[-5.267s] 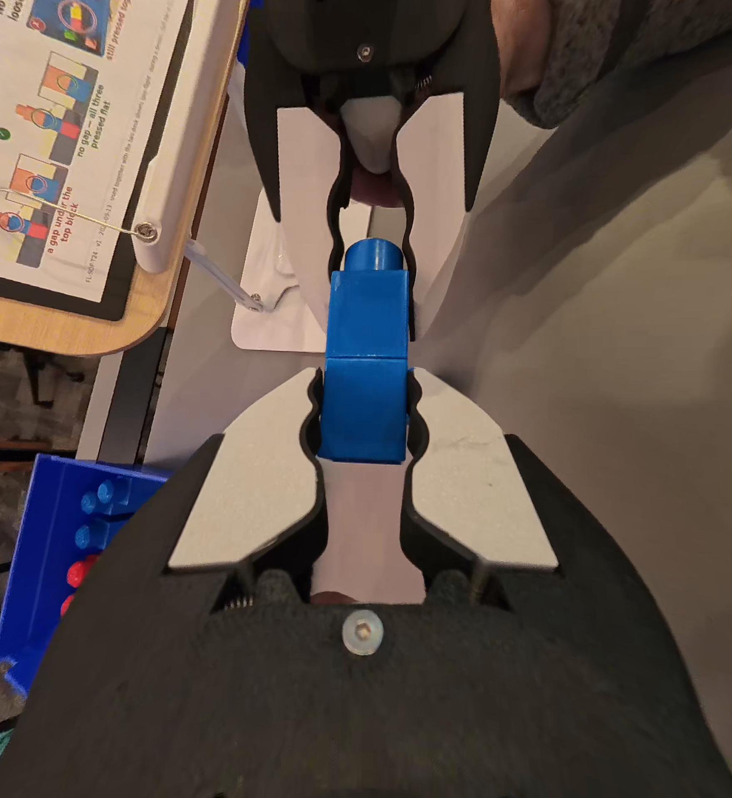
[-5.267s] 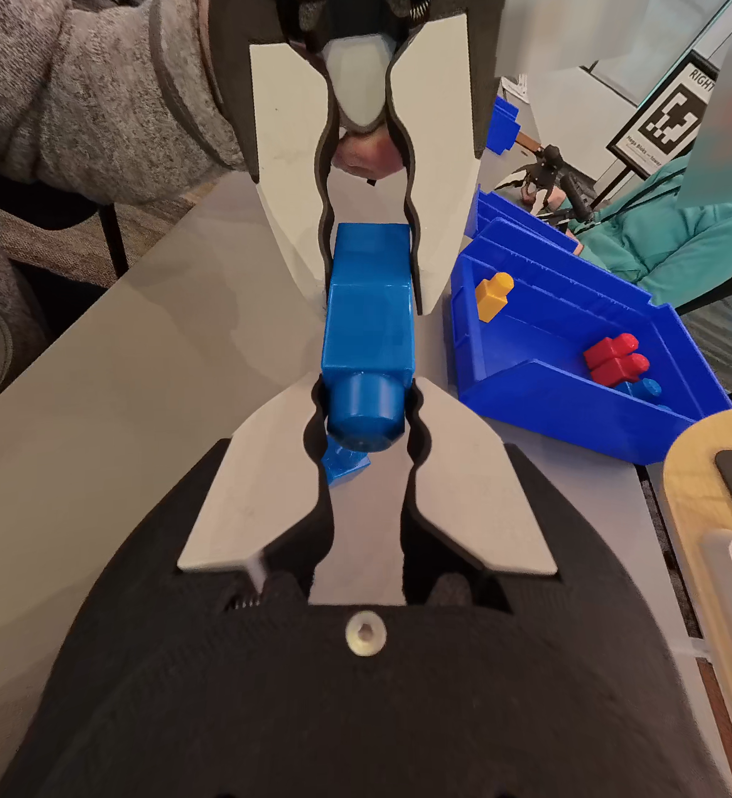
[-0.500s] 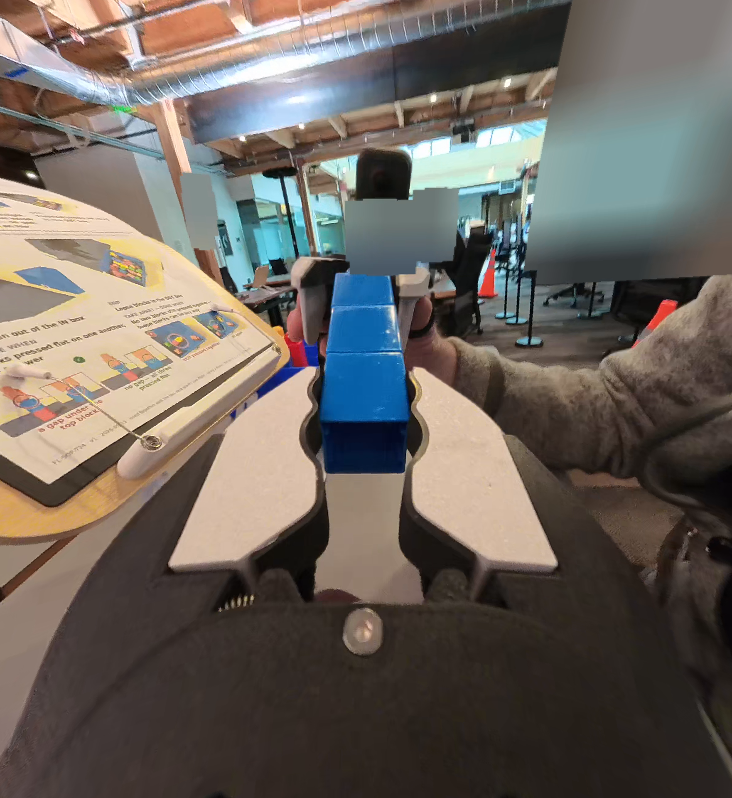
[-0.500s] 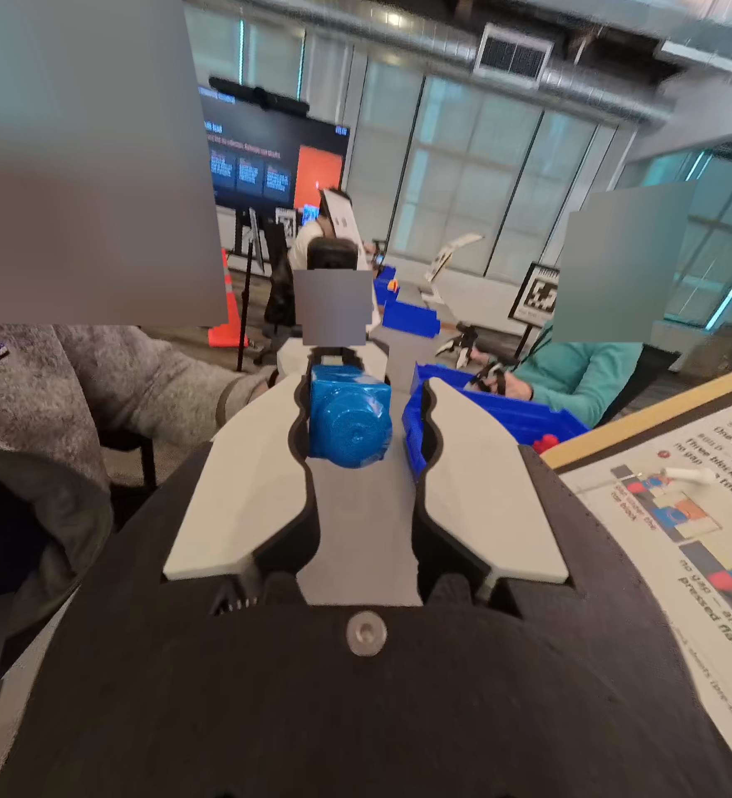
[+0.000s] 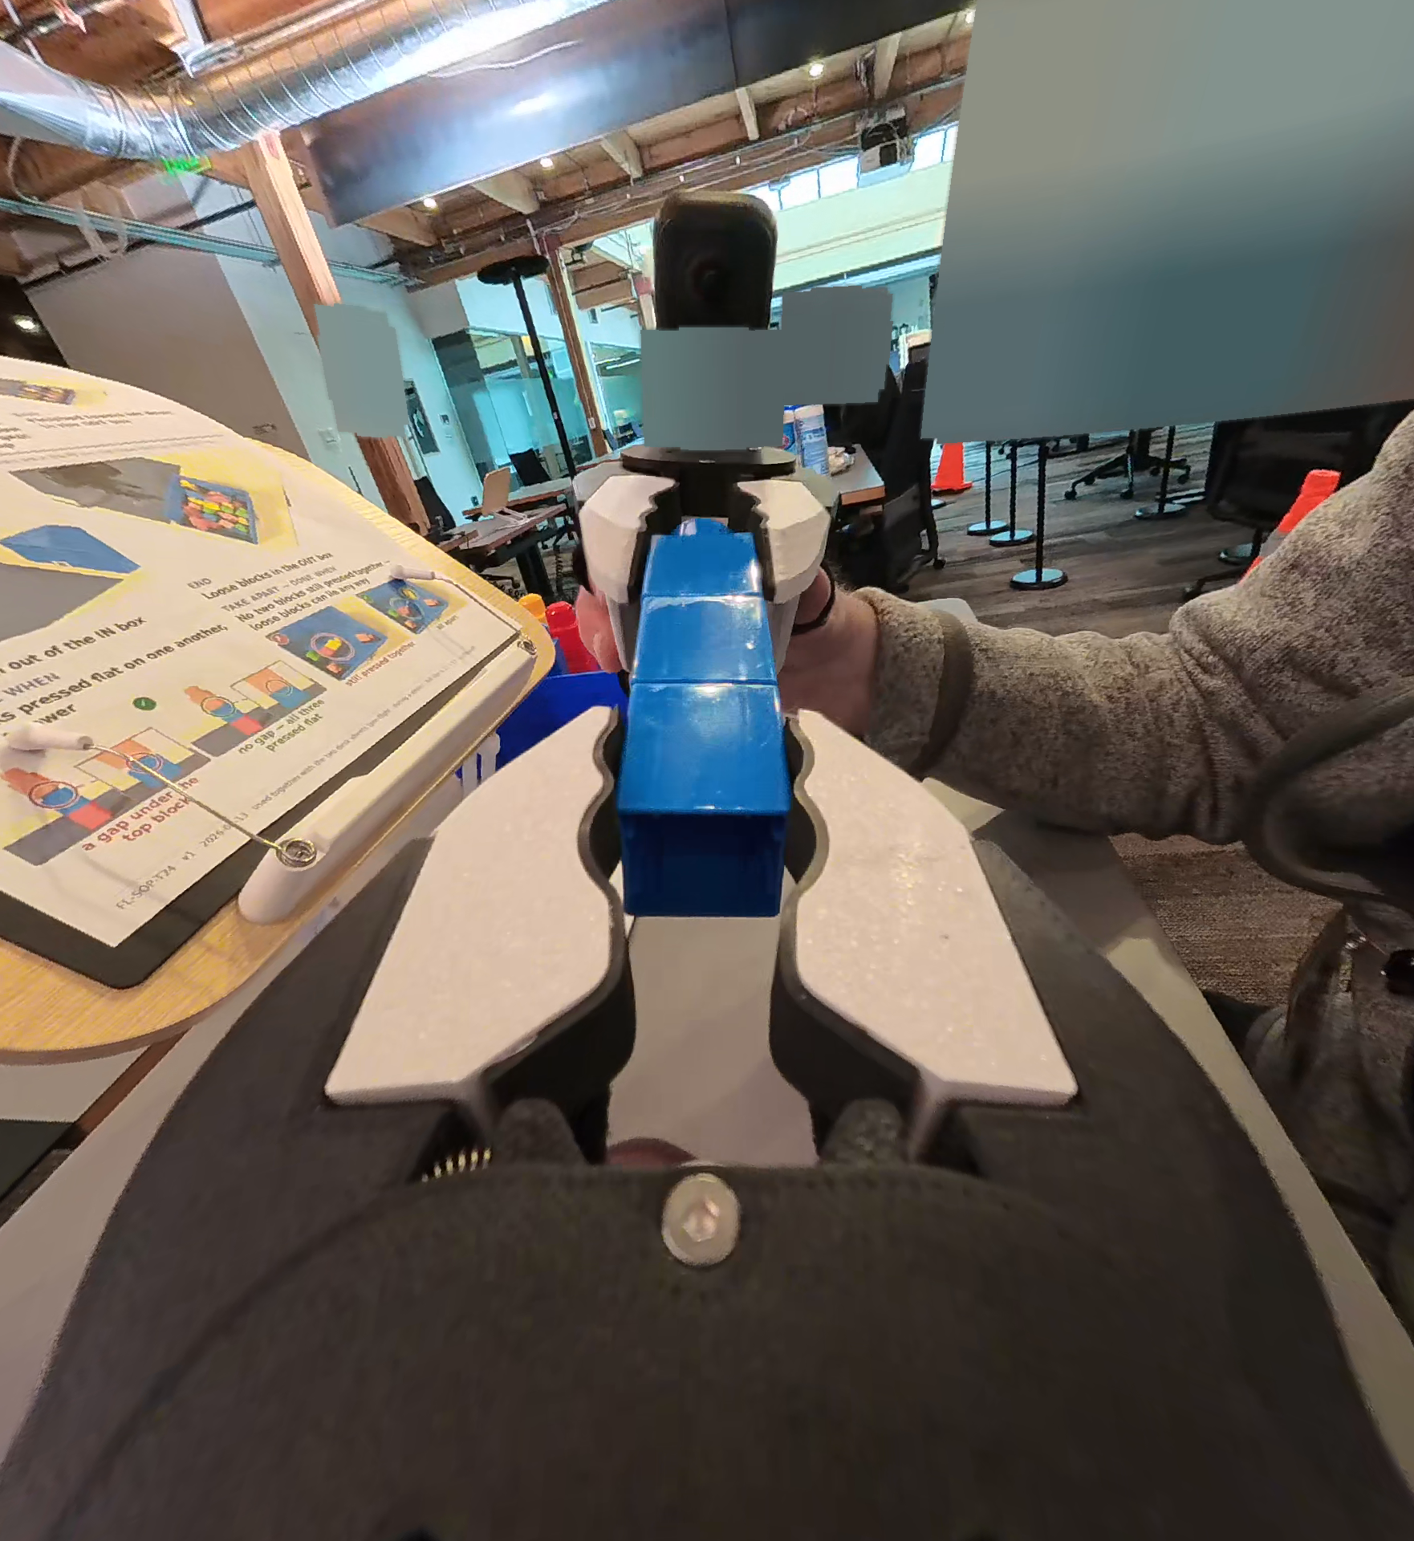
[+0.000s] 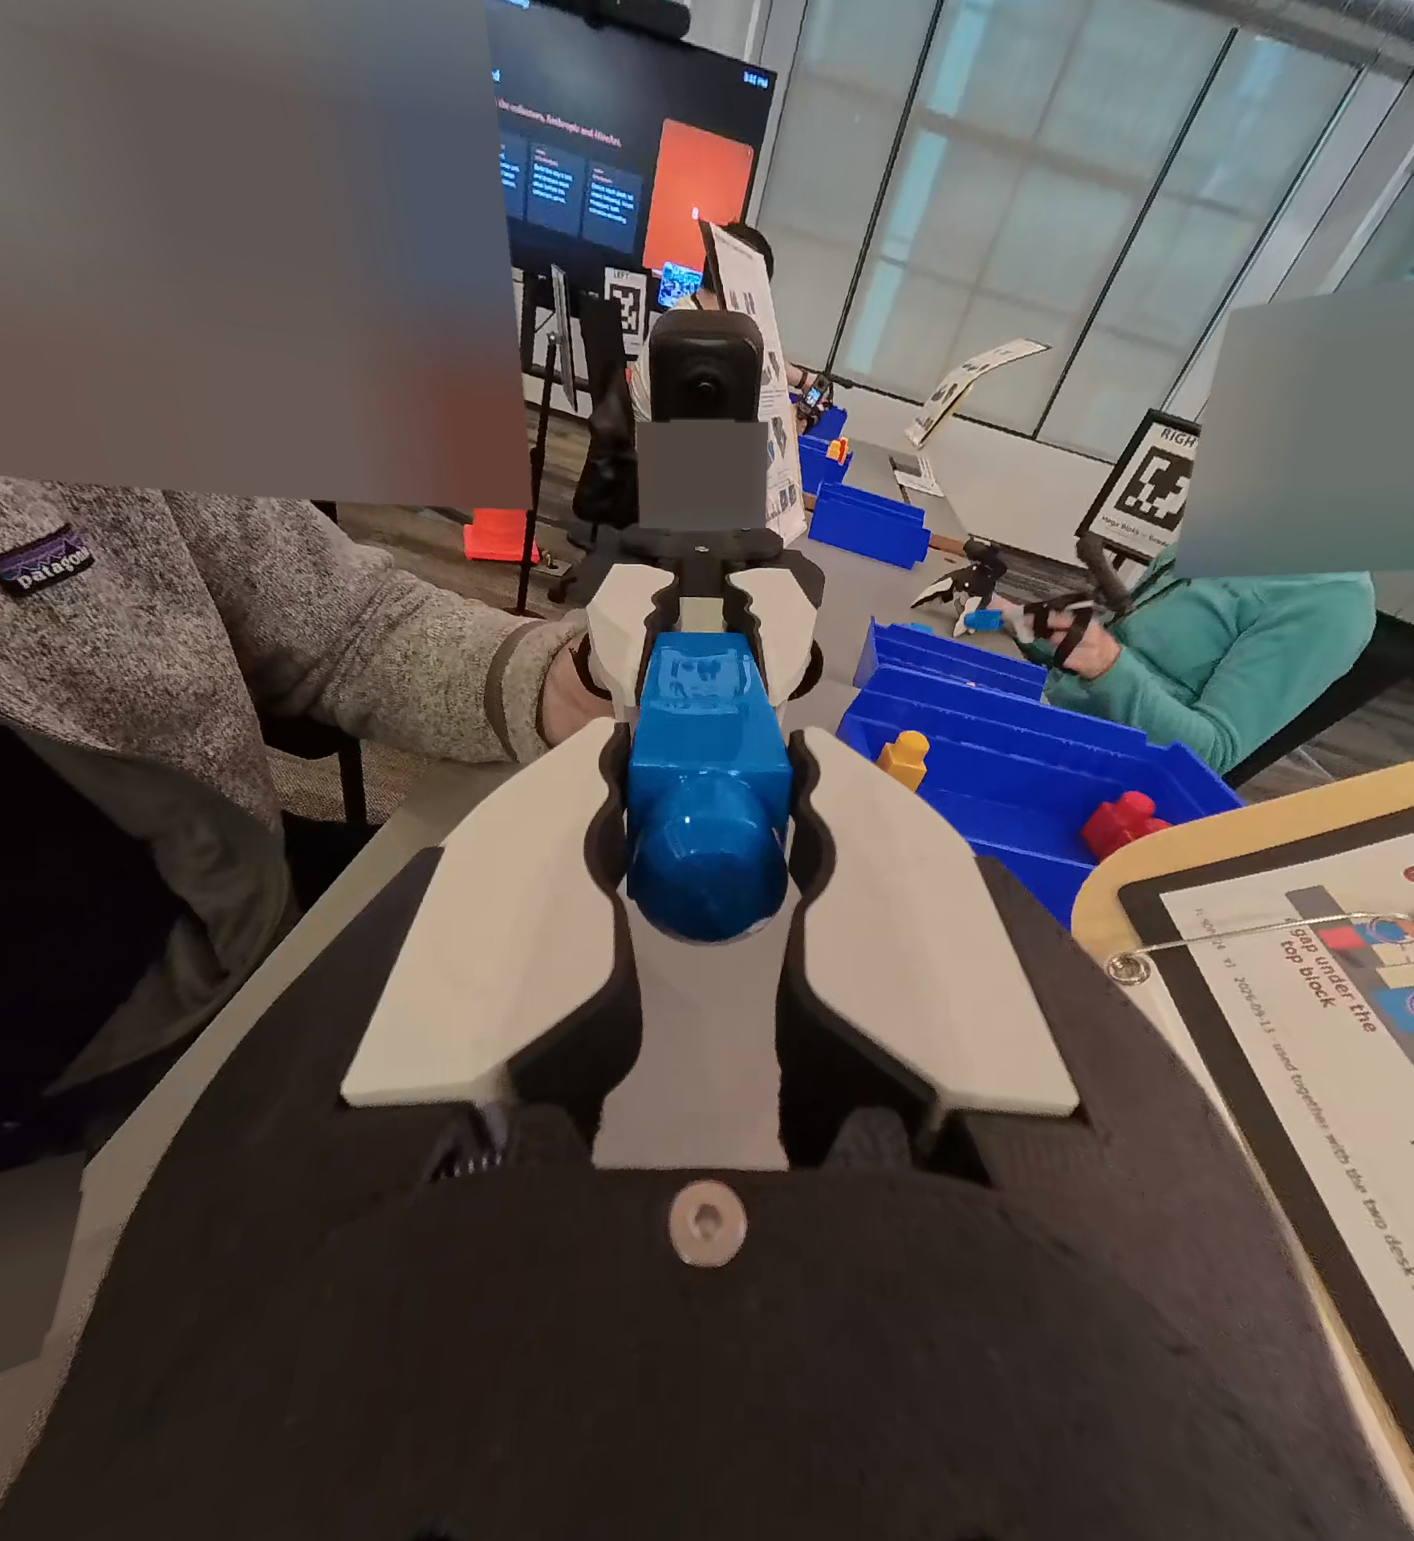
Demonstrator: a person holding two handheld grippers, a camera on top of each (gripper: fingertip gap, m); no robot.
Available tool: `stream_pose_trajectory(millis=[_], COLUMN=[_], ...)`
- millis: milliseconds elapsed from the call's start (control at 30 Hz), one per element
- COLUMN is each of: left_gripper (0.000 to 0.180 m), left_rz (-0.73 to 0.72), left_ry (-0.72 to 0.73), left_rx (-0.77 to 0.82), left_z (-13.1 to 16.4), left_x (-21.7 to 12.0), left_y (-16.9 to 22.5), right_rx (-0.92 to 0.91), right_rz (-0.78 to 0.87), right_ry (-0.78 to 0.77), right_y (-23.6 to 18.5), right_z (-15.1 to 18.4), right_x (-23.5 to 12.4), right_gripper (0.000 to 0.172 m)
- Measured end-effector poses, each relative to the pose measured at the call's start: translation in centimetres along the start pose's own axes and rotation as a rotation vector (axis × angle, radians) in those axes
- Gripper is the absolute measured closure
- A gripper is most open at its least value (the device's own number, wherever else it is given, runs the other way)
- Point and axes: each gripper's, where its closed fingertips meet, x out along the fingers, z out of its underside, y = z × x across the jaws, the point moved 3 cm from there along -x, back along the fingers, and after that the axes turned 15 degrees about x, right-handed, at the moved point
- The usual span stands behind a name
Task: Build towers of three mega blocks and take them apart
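I hold the blue tower (image 5: 702, 692) of three stacked blocks level in the air between my two tools, above the grey table (image 6: 337, 884). My left gripper (image 5: 702, 800) is clamped on the block at the tower's base end, both dark pads pressed against its sides, with the hollow underside facing my camera. My right gripper (image 6: 708, 813) is closed on the block at the opposite end, pads tight on its flanks, the round stud (image 6: 704, 867) pointing back toward that camera. The middle block (image 5: 704, 638) spans the stretch between the two sets of fingertips, and all three blocks sit flush, with only thin seams between them.

To the left in my left view stands a wooden board (image 5: 37, 1001) carrying an instruction sheet (image 5: 145, 634). In my right view a blue bin (image 6: 1020, 784) lies on the table to the right of the tower, with an orange block (image 6: 904, 757) and red blocks (image 6: 1120, 824) inside it. Farther off, a person in a teal top (image 6: 1237, 667) sits at another table
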Motion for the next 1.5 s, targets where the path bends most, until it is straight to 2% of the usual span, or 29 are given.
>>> stream_pose_trajectory(millis=[267, 400, 433, 467, 567, 700, 800, 1033, 1100, 1133, 1233, 1333, 1367, 1400, 1500], left_gripper=[0.145, 0.145, 0.145, 0.145, 0.145, 0.145, 0.145, 0.144, 0.138, 0.133, 0.134, 0.154, 0.171, 0.180, 0.180], left_rz=[-0.001, -0.046, -0.067, -0.088, -0.112, -0.118, -0.124, -0.089, -0.088, -0.092, -0.093, -0.101, -0.098, -0.099, -0.095], left_ry=[0.022, 0.067, 0.089, 0.132, 0.251, 0.298, 0.305, 0.276, 0.231, 0.204, 0.164, 0.090, 0.069, 0.059, -0.033], left_rx=[0.005, -0.042, -0.073, -0.110, -0.253, -0.282, -0.278, -0.287, -0.251, -0.240, -0.232, -0.189, -0.172, -0.162, -0.168], left_z=[0.0, -0.1, -0.1, -0.1, 0.2, 0.2, 0.2, 1.1, 1.4, 1.7, 2.2, 3.1, 3.3, 3.5, 4.8], left_x=[0.1, 0.1, 0.3, 0.2, 0.0, 0.1, 0.6, 0.9, 0.9, 0.9, 0.7, 0.4, 0.4, 0.5, 1.3], left_y=[0.2, -0.3, -0.5, -0.8, -1.6, -1.6, -1.4, -1.3, -1.3, -1.4, -1.6, -1.6, -1.4, -1.2, -0.9], right_rx=[-0.008, 0.037, 0.041, 0.050, 0.109, 0.178, 0.193, 0.191, 0.193, 0.194, 0.178, 0.147, 0.134, 0.129, 0.125], right_rz=[-0.024, -0.015, 0.015, 0.037, 0.050, 0.028, 0.008, 0.014, 0.021, 0.027, 0.089, 0.218, 0.277, 0.358, 0.610], right_ry=[0.016, 0.069, 0.101, 0.145, 0.180, 0.193, 0.196, 0.184, 0.204, 0.205, 0.202, 0.180, 0.168, 0.154, 0.096], right_y=[-0.2, 0.2, 0.5, 0.8, 1.5, 2.0, 1.8, 1.8, 1.8, 1.8, 1.7, 1.0, 0.7, 0.6, 0.3], right_z=[0.1, -0.7, -1.1, -1.6, -1.7, -1.2, -1.1, -1.2, -1.5, -1.7, -2.5, -3.4, -3.6, -3.8, -4.2], right_x=[0.0, 0.1, 0.1, 0.0, -0.2, 0.4, 0.8, 0.6, 0.0, -0.4, -2.3, -5.6, -7.2, -9.0, -15.4], right_gripper=[0.135, 0.135, 0.131, 0.115, 0.108, 0.116, 0.133, 0.135, 0.135, 0.135, 0.135, 0.134, 0.134, 0.135, 0.134])
